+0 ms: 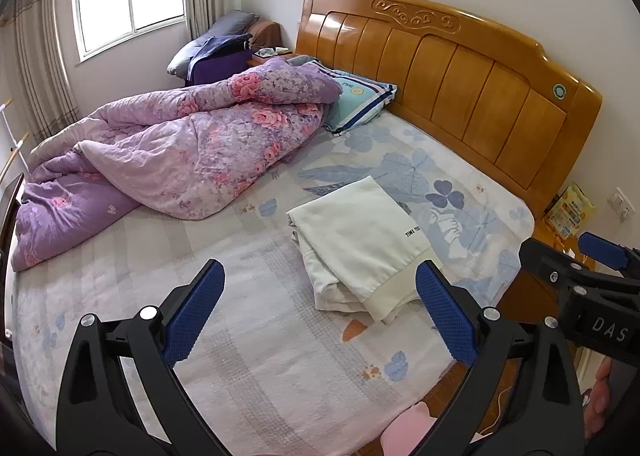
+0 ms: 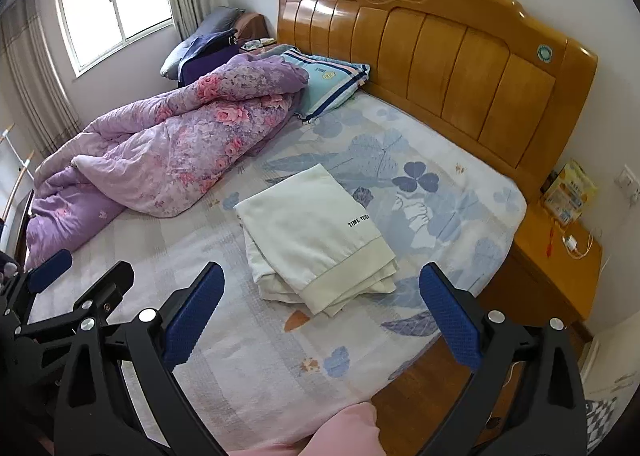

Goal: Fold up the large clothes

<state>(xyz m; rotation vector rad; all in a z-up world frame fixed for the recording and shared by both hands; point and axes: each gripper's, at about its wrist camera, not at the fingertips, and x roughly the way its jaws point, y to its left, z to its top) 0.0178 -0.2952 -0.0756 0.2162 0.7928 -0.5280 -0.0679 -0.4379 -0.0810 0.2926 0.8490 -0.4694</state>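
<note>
Both the left gripper (image 1: 320,320) and right gripper (image 2: 322,322) hover spread apart and empty, the folded cream sweatshirt (image 2: 316,236) on the bed (image 2: 224,316) at twelve o'clock.

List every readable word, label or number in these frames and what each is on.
"TIME TE…", cut off at a fold: cream garment.
"DAS": right gripper body, seen from the left wrist.
Pillow print, headboard round sticker, yellow packet: too small or blurred to read.

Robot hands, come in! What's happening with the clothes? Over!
Left gripper open, empty. Right gripper open, empty. Cream garment folded on bed. Nothing in the way.
</note>
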